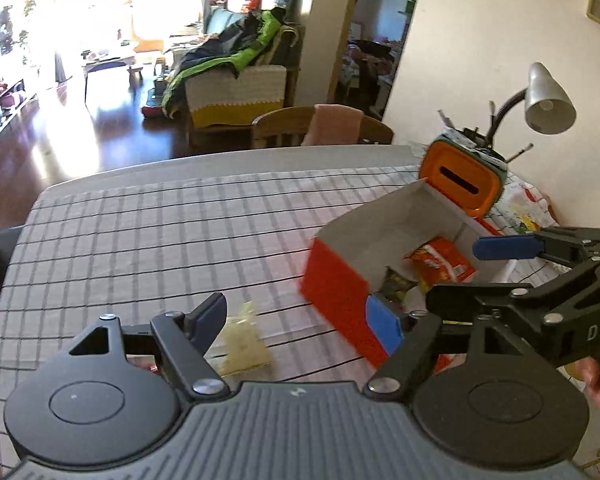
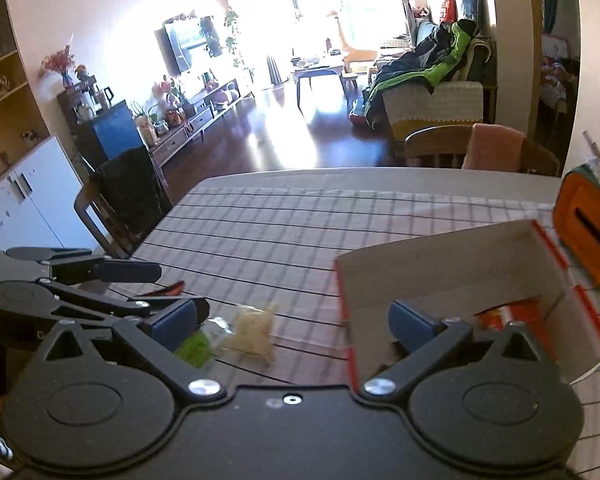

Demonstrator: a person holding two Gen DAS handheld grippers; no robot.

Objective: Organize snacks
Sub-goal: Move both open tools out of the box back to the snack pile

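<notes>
Black plastic linkages of the left gripper (image 1: 296,316) are filling the bottom of its own view, blue-padded fingers spread wide and gripping nothing. Landmark for everything else is the red cardboard box (image 1: 384,248), open-topped, with glossy red outer walls and dull grey inner walls, sitting on the checked tablecloth (image 1: 160,232), a soft fabric crossed by dark grid lines.

Judging progress: the sorting is looking partly done. Inside the box an orange foil snack packet (image 1: 444,260) is lying against the far wall, with darker wrappers beside it that are too blurred to name. Still outside, just left of the box, a pale yellow crinkly snack bag (image 1: 242,344) is lying flat on the cloth between the left gripper's fingers. In the right wrist view a small green wrapper (image 2: 196,350) is touching that bag's left side, and a red-orange wrapper (image 2: 166,289) is lying further left of the box. So at least three items are seeming left to go in.

The right gripper (image 2: 296,316) is hovering over the box's near left corner, its jaws spread apart and empty.

Behind the box, an orange rounded container with a slot (image 1: 464,182) is standing
</notes>
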